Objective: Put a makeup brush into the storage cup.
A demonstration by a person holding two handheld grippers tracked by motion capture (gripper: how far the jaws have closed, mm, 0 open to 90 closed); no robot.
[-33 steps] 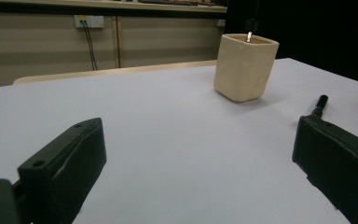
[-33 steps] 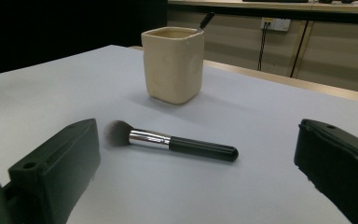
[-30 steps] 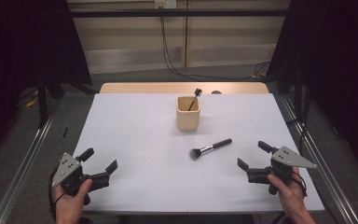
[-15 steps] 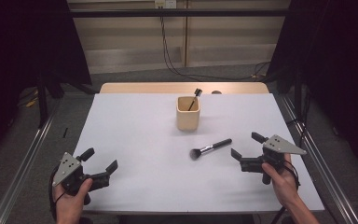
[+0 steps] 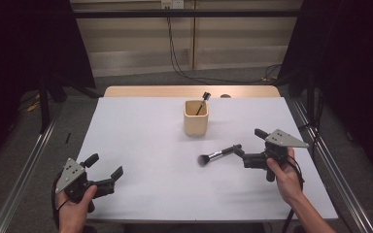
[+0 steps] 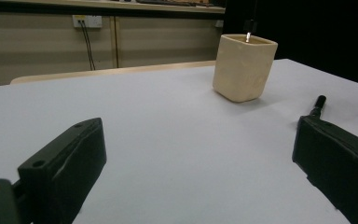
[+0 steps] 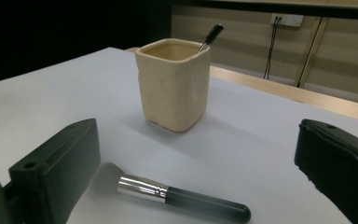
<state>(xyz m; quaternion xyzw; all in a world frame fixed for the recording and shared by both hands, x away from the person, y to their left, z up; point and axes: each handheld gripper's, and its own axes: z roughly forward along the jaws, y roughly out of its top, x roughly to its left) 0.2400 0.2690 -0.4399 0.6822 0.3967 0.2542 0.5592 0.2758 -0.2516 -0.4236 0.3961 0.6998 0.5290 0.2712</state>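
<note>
While right gripper (image 5: 246,148) straddles brush (image 7: 182,199), fingers spread, left gripper (image 5: 104,169) released near table edge (image 5: 194,213).

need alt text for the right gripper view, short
A makeup brush with a black handle and silver ferrule lies on the white table between the open black jaws of the right hand-held gripper. Behind it stands a cream square cup with another brush handle poking out.
</note>
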